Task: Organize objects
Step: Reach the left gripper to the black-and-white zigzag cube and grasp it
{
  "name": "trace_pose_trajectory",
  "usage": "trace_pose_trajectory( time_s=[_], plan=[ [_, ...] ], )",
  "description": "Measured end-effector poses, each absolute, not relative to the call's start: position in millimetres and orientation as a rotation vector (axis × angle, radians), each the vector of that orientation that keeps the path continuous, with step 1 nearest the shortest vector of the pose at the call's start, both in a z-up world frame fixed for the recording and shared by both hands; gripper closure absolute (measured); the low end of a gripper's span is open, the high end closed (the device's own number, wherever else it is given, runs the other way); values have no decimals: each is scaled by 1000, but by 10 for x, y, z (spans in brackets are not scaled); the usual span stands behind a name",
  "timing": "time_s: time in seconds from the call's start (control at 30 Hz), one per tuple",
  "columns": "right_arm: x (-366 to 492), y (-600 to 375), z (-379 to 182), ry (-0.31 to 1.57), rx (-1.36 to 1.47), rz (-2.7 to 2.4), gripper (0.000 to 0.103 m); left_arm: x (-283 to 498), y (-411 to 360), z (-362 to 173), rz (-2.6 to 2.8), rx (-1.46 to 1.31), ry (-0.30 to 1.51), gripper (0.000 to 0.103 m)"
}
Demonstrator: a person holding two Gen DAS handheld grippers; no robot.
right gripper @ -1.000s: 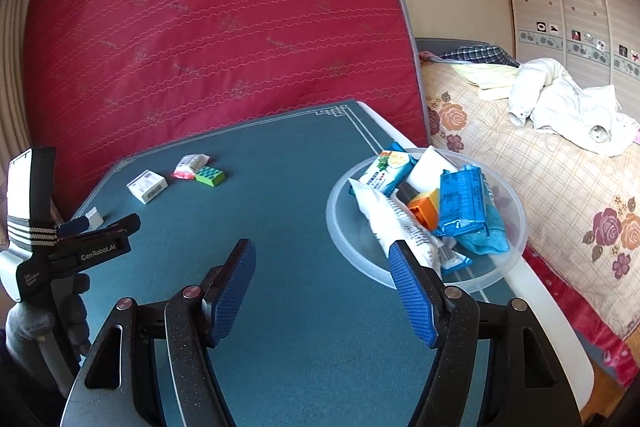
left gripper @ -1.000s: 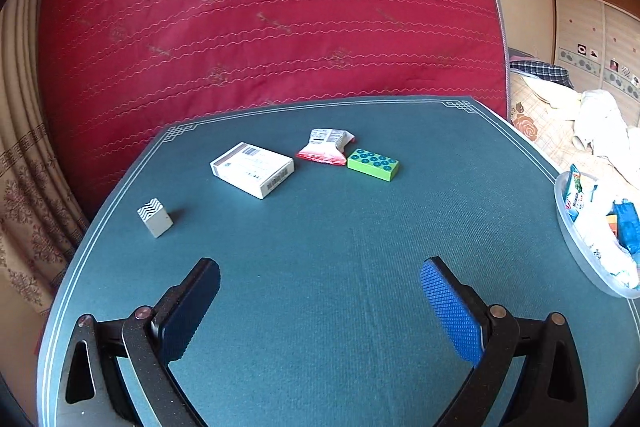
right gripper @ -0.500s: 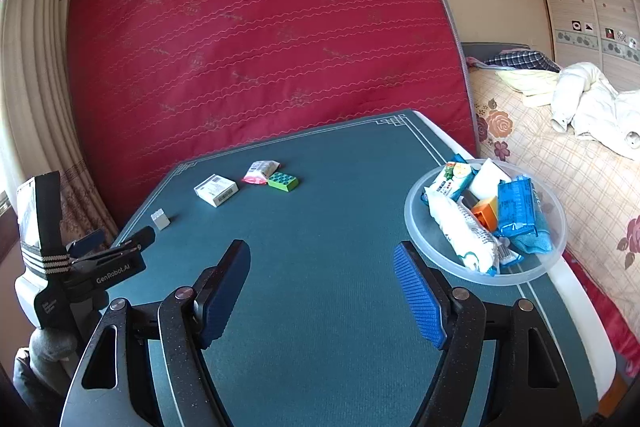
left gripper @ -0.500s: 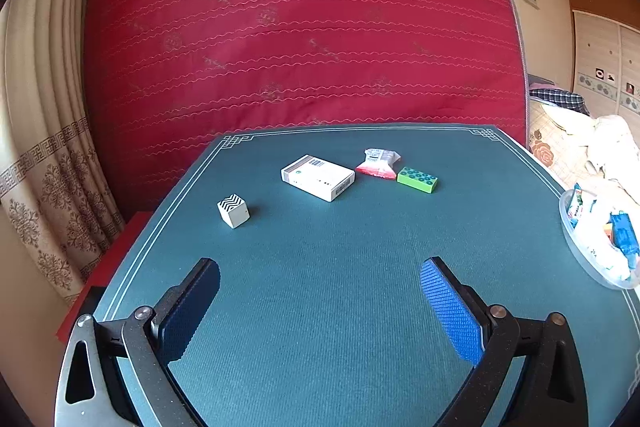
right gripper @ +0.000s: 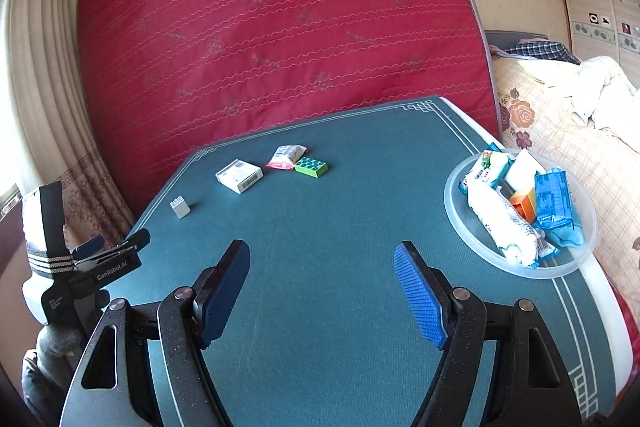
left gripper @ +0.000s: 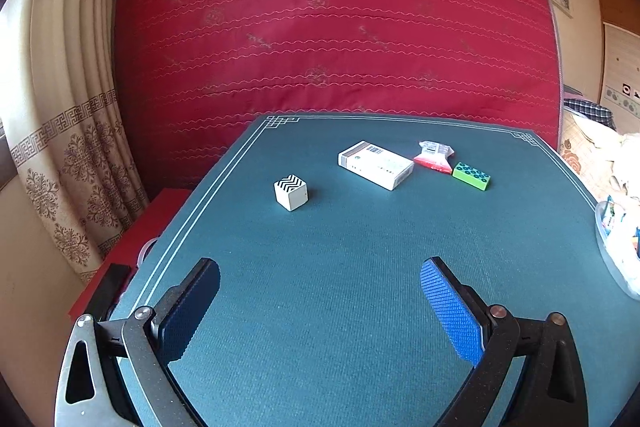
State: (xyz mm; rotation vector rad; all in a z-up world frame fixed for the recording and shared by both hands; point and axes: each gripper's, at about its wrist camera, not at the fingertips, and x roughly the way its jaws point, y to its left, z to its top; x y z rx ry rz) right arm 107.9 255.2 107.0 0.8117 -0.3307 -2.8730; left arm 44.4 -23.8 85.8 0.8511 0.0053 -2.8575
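Observation:
On the teal table [left gripper: 360, 287] lie a small white cube with zigzag stripes [left gripper: 291, 192], a white carton [left gripper: 375, 165], a pink-red sachet [left gripper: 434, 155] and a green block with dark dots [left gripper: 472, 176]. My left gripper [left gripper: 320, 283] hovers open over the near table, well short of the cube, nothing between its blue pads. In the right wrist view the same cube [right gripper: 180, 207], carton [right gripper: 239, 175], sachet [right gripper: 286, 156] and green block [right gripper: 311, 167] sit far ahead. My right gripper [right gripper: 322, 263] is open and empty. The left gripper [right gripper: 112, 251] shows at the left edge there.
A clear plastic bowl [right gripper: 560, 269] holding several packets stands at the table's right edge; its rim [left gripper: 604, 251] shows in the left wrist view. A red mattress [right gripper: 280, 27] leans behind the table. Curtains hang left, a bed with bedding [right gripper: 580, 99] lies right.
The left gripper has swung left across the table, so the cube and carton now sit nearer the middle of its view. The right gripper has turned away from the bowl and its jaws stand wider.

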Motion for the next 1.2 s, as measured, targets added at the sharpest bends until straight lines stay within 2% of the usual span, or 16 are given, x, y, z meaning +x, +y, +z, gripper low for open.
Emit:
trace_pose_trajectory(
  time_s=[0.47,0.73,0.97,1.2],
  plan=[
    [352,2362,1033,-365,857,-2786,25,273,-851,729,-2703,899,27,1],
    [-130,2282,940,-391,908,-2747,25,-171,-897,795,-2674,951,41,1],
    [-468,2433,1010,-413,917,-2775,25,-718,-772,852,-2687,961,-33,1],
    [-744,2397,914,-416,941,-2769,25,-1221,-806,586,-2656,1011,-54,1]
  ],
)
